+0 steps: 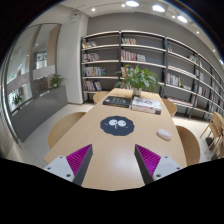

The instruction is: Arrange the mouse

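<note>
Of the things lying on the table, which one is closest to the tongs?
The dark round mouse mat, just beyond the open tongs. The white mouse lies off to its side, the books farther back.

The table (115,150) shows a pale wood top with a smooth, matt finish, and the round dark mat (117,125) on it looks soft and dull. The gripper (113,162) carries matt magenta pads (76,158).

A potted plant (139,77) stands behind what look like books (133,101); bookshelves (125,60) line the wall.
</note>
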The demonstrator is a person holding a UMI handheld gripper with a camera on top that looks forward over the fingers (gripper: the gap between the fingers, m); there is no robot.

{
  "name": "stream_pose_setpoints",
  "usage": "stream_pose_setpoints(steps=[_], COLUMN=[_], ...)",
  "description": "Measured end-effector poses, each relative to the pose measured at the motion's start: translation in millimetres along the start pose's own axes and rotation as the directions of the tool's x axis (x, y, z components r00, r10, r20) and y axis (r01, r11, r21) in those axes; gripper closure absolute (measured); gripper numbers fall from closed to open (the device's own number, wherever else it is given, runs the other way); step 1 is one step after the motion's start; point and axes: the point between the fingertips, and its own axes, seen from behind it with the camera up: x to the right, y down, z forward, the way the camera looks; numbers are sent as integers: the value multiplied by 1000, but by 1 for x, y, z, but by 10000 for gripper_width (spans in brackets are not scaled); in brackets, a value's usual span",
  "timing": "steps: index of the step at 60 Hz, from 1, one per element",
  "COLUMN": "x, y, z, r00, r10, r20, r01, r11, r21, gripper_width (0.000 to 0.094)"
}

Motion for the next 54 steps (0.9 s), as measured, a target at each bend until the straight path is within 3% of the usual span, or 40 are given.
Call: stream_pose_setpoints(steps=[7,12,28,40,54], x=[24,67,200,279,329], y=[27,62,102,106,81], z=[0,31,68,133,210], r00=[997,992,952,940,951], r10=[57,70,97,86,70], r20=[-54,-105,-290,-329,-301], r01=[-61,-80,-151,-161,-141], r11=[995,992,974,964,966], r21=[-74,-97,-171,-209,-219], gripper_width=[83,80,82,81,81])
